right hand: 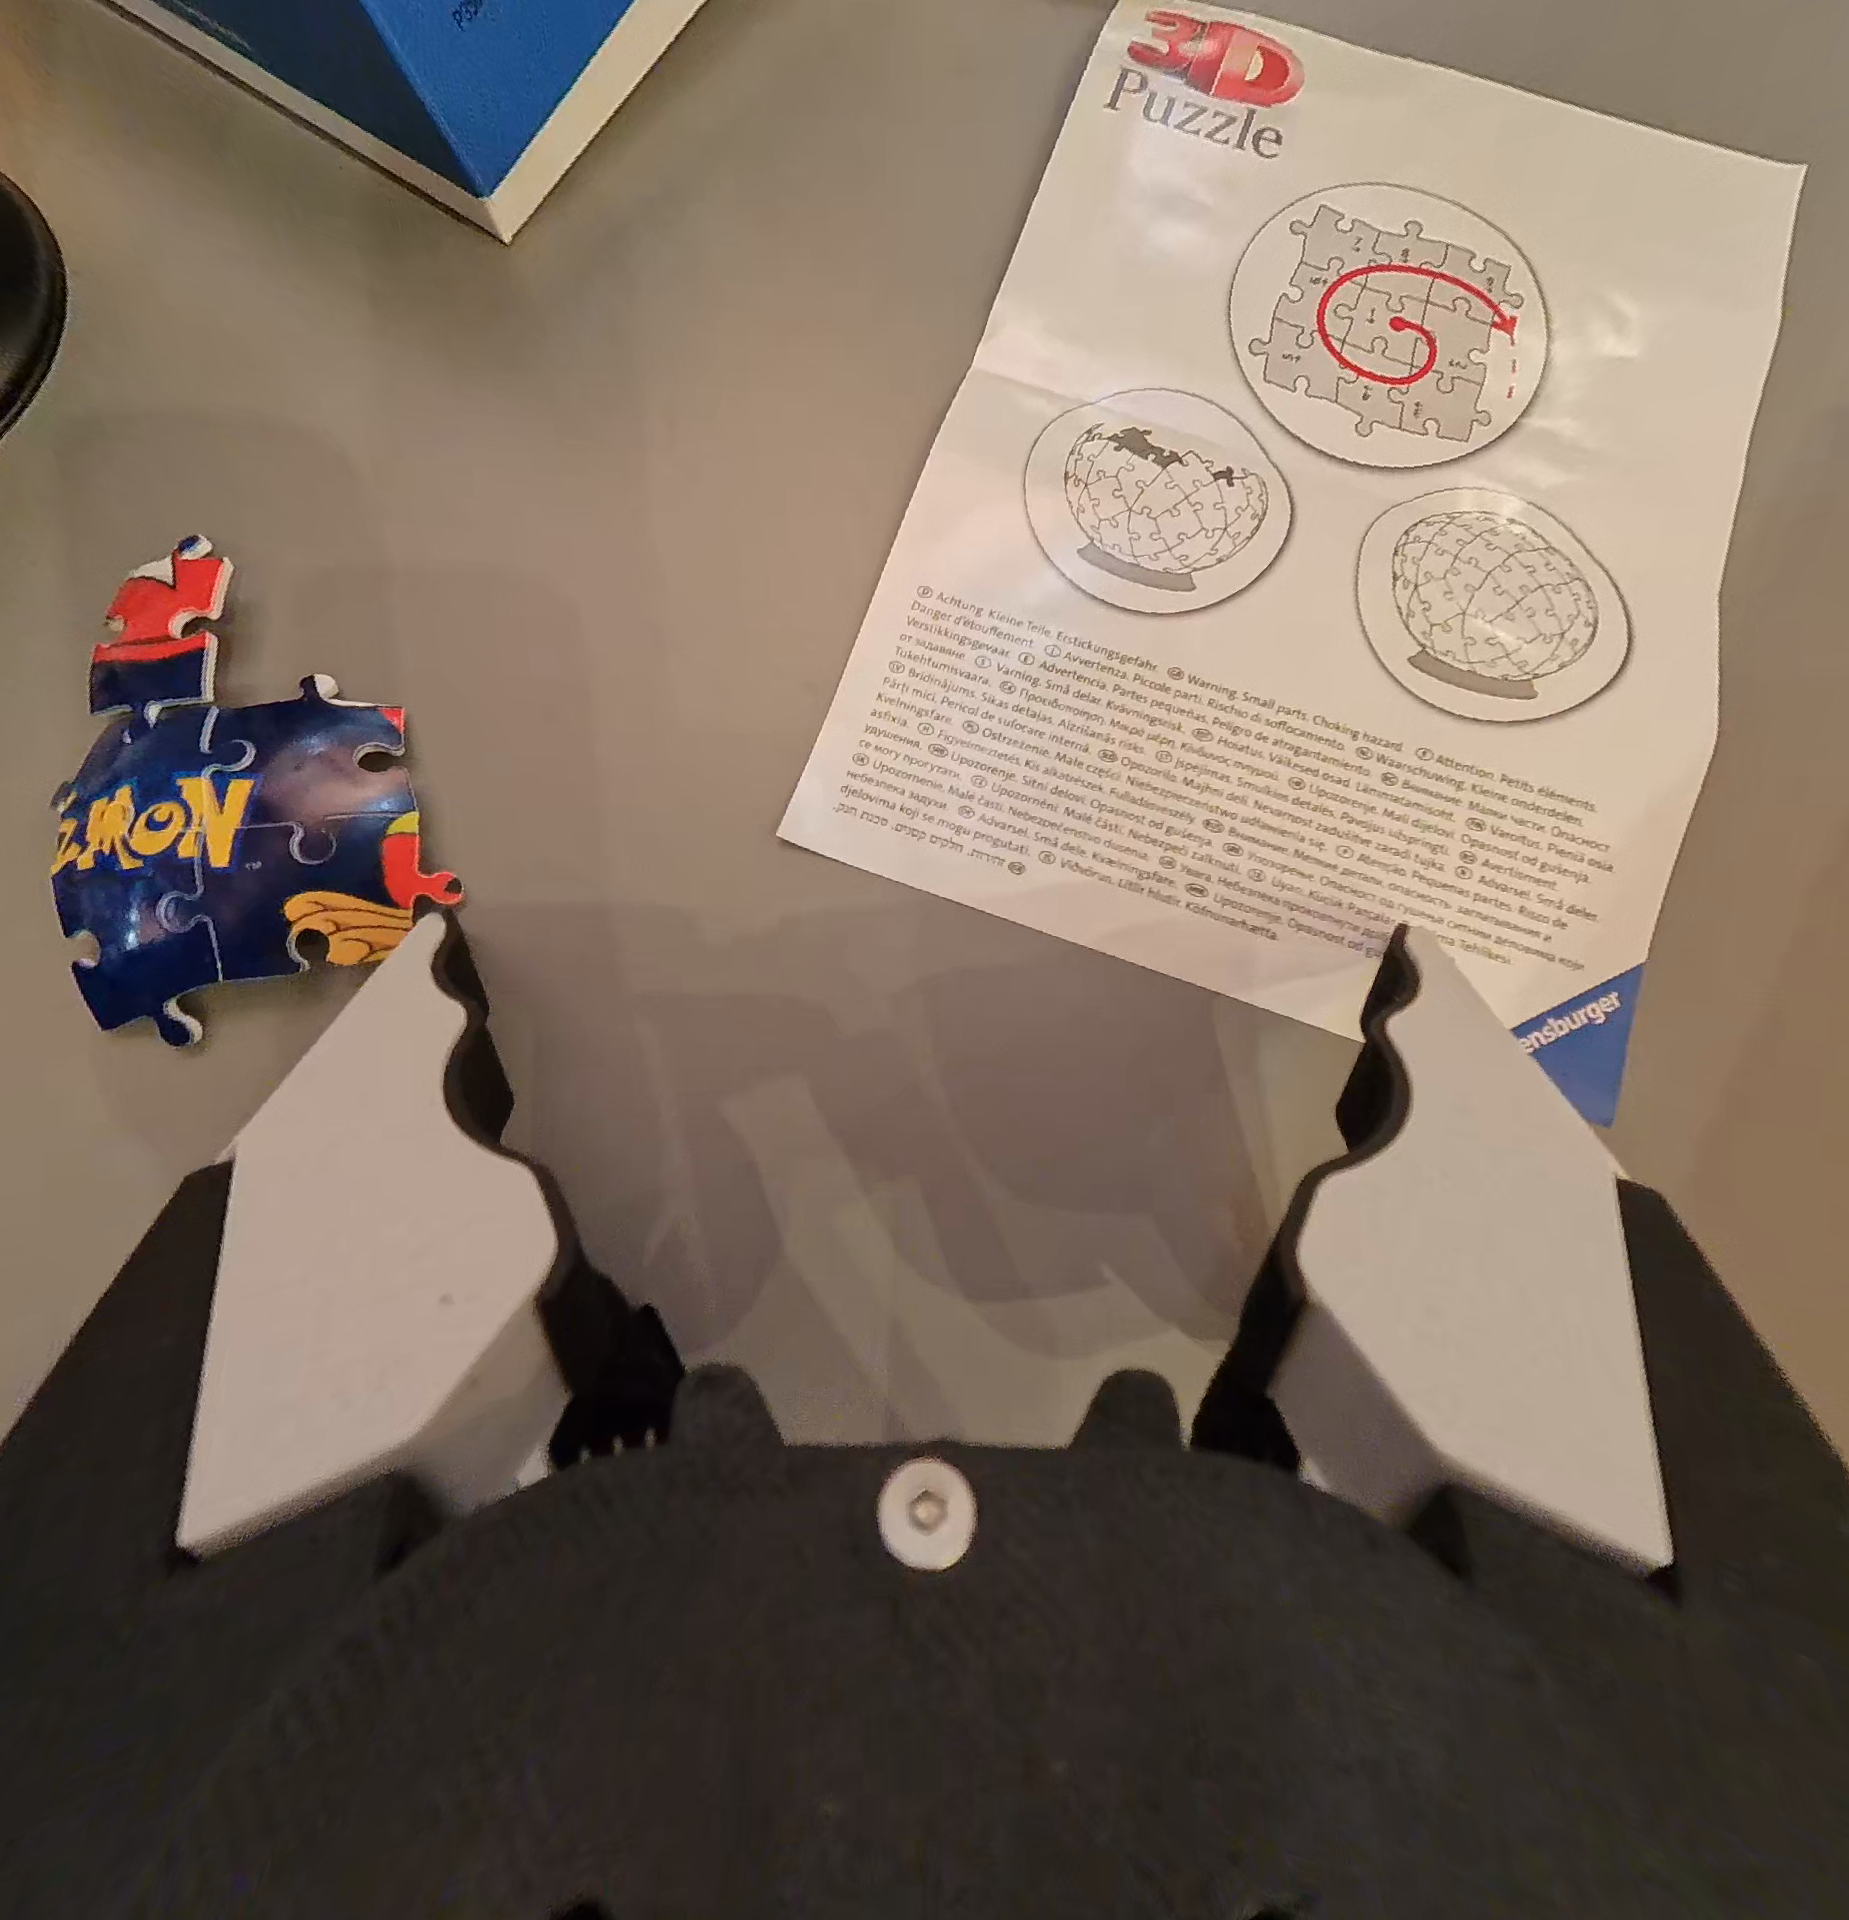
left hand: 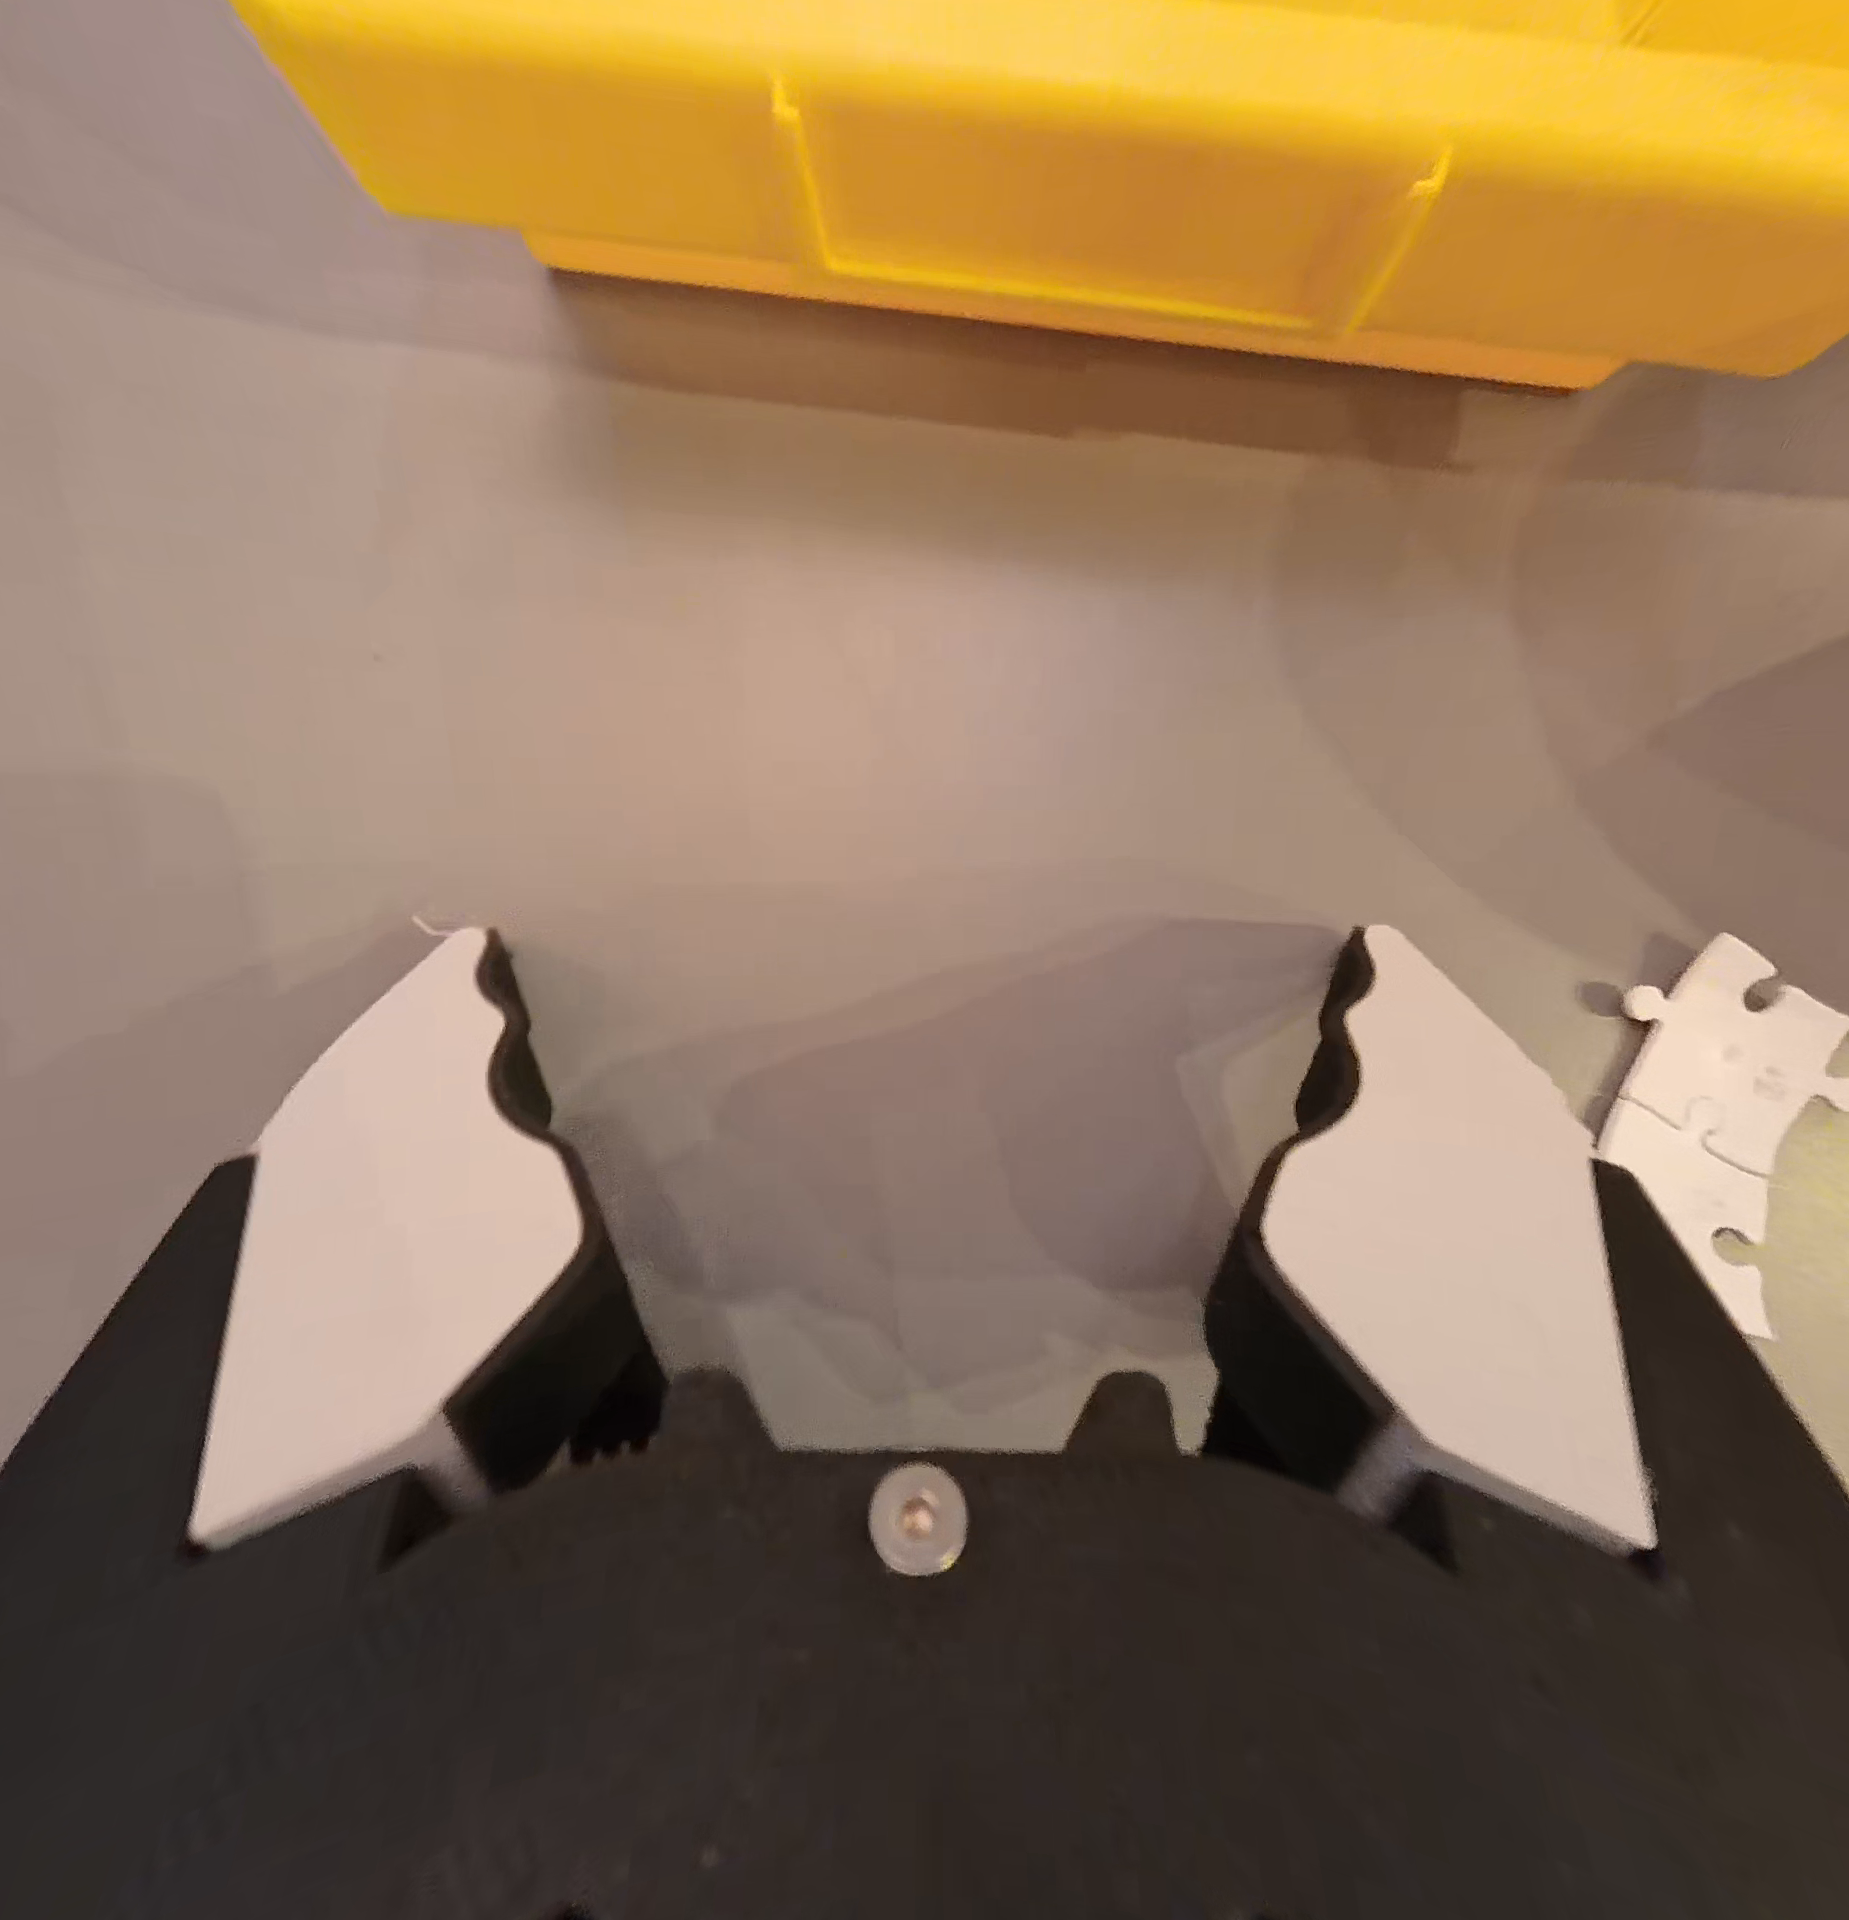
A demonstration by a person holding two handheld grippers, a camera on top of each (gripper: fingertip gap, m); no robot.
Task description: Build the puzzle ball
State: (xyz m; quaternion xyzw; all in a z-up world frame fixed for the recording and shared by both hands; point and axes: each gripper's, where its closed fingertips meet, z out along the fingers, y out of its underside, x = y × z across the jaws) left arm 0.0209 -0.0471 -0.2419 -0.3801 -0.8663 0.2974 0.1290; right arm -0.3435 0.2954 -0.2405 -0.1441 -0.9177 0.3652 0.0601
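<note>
In the right wrist view a joined patch of curved puzzle pieces (right hand: 239, 821), dark blue with yellow and red print, lies face up on the grey table, just left of my right gripper's left fingertip. My right gripper (right hand: 920, 935) is open and empty above the bare table. In the left wrist view a strip of joined pieces (left hand: 1720, 1101) lies white side up at the right edge, partly hidden behind the right finger. My left gripper (left hand: 920, 935) is open and empty, over bare table.
A yellow plastic bin (left hand: 1055, 177) stands ahead of the left gripper. A printed instruction sheet (right hand: 1315, 540) lies ahead and right of the right gripper. A blue box (right hand: 463, 83) sits at the top left, and a black object (right hand: 6, 312) at the left edge.
</note>
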